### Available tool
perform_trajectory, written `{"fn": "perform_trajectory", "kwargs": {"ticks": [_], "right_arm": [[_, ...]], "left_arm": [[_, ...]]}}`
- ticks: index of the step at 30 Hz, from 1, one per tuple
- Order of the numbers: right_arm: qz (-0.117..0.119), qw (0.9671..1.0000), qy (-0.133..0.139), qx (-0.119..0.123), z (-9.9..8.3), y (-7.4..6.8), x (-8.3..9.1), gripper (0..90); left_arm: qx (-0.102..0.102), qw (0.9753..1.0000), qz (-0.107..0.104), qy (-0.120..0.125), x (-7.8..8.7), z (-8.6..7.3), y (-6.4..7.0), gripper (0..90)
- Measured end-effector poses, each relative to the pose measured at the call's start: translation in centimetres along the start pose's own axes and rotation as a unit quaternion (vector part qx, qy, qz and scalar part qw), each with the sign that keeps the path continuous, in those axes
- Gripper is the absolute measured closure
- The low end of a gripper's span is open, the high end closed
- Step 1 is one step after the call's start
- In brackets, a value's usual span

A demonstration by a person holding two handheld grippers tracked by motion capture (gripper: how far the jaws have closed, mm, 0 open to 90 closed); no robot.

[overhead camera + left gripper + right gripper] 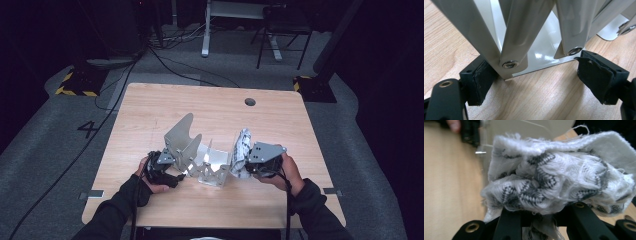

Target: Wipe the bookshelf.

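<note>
A folding metal rack (186, 134) of pale grey plates stands on the wooden table (150, 107). My left gripper (176, 176) is low at the rack's near left end. In the left gripper view it (536, 80) is open, and two riveted legs of the rack (524, 30) stand between its jaws. The left pad (480, 80) touches one leg and the right pad (596, 77) stands just apart. My right gripper (246, 169) is shut on a bunched white and grey knitted cloth (242, 146) at the rack's right end. The cloth (554, 177) bulges above the right gripper (541, 216).
A round cable hole (250, 102) lies near the table's far right edge. Beyond the table are floor cables (170, 62), a chair (282, 30) and a desk leg (205, 30). The rack (529, 128) and the other hand's fingertip (454, 125) show behind the cloth.
</note>
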State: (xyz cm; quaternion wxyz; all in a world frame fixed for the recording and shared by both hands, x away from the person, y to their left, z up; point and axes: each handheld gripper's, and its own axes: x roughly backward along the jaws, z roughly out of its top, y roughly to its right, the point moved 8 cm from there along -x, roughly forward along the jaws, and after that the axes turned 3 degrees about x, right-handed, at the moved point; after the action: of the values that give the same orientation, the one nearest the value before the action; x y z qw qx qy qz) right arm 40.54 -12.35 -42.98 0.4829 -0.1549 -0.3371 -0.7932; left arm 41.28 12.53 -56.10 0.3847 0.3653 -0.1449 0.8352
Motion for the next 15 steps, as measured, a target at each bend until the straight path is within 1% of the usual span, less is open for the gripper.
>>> {"fn": "perform_trajectory", "kwargs": {"ticks": [2, 3, 4, 6, 8, 9, 11, 13, 15], "right_arm": [[-0.016, 0.9998, -0.003, -0.012, -0.2, 1.2, -0.5, 72.9], [-0.022, 0.9996, -0.007, -0.013, -0.4, 1.6, -0.8, 72.8], [-0.028, 0.9994, -0.01, -0.019, -0.6, 2.1, -1.1, 72.8], [-0.032, 0.9989, -0.014, -0.031, -1.0, 2.8, -1.8, 72.9], [-0.037, 0.9983, -0.023, -0.038, -1.6, 3.5, -2.6, 72.8], [-0.037, 0.9979, -0.027, -0.047, -1.9, 3.7, -3.1, 72.9], [-0.036, 0.9972, -0.035, -0.055, -2.7, 4.0, -4.0, 73.0], [-0.033, 0.9966, -0.049, -0.058, -3.5, 3.9, -4.8, 73.0], [-0.025, 0.9952, -0.07, -0.063, -4.7, 3.6, -6.1, 73.0]], "left_arm": [[0.0, 1.0, 0.0, 0.0, 0.0, 0.0, 0.0, 16.8], [0.0, 1.0, 0.0, 0.0, 0.0, 0.0, 0.0, 16.8], [0.0, 1.0, 0.0, 0.0, 0.0, 0.0, 0.0, 16.7], [0.0, 1.0, 0.0, 0.0, 0.0, 0.0, 0.0, 16.8], [0.0, 1.0, 0.0, 0.0, 0.0, 0.0, 0.0, 16.8], [0.0, 1.0, 0.0, 0.0, 0.0, 0.0, 0.0, 16.8], [0.0, 1.0, 0.0, 0.0, 0.0, 0.0, 0.0, 16.8], [0.0, 1.0, 0.0, 0.0, 0.0, 0.0, 0.0, 16.8], [0.0, 1.0, -0.001, 0.0, 0.0, 0.0, 0.0, 16.8]]}}
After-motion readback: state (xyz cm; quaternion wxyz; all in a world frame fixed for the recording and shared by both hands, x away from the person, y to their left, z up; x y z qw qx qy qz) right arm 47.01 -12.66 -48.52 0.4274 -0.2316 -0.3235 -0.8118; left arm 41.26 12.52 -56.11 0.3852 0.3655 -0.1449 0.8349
